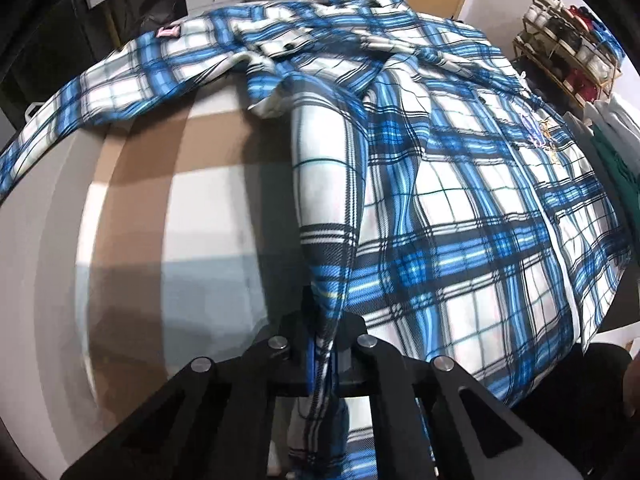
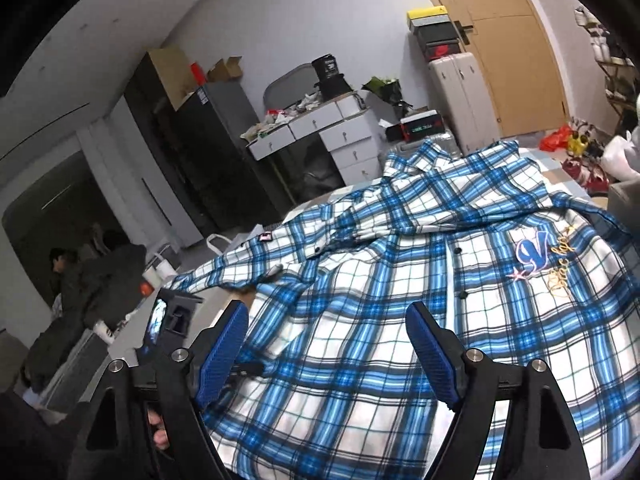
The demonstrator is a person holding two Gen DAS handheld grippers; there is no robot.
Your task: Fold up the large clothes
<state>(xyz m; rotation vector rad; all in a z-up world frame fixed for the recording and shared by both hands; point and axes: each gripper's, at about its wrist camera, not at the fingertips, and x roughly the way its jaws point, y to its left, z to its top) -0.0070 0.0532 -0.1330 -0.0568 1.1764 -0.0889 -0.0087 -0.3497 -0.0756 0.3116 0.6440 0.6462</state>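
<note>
A large blue, white and black plaid shirt (image 1: 460,184) lies spread over a bed with a checked cover (image 1: 168,184), front up, with an embroidered emblem (image 2: 532,256) on the chest. One sleeve (image 1: 120,80) stretches off to the left. My left gripper (image 1: 325,332) is shut on the shirt's near left edge, a pinched fold of cloth running up between its black jaws. My right gripper (image 2: 328,320) hovers above the shirt's lower front, its blue ribbed pads (image 2: 434,356) wide apart with nothing pinched. The left gripper's body (image 2: 176,312) shows at the shirt's left side in the right wrist view.
A white drawer unit (image 2: 344,136) cluttered on top, a dark cabinet (image 2: 192,152), suitcases (image 2: 460,100) and stacked boxes stand beyond the bed by a wooden door (image 2: 520,48). A shoe rack (image 1: 568,52) stands at the right. Another person (image 2: 96,280) sits at the far left.
</note>
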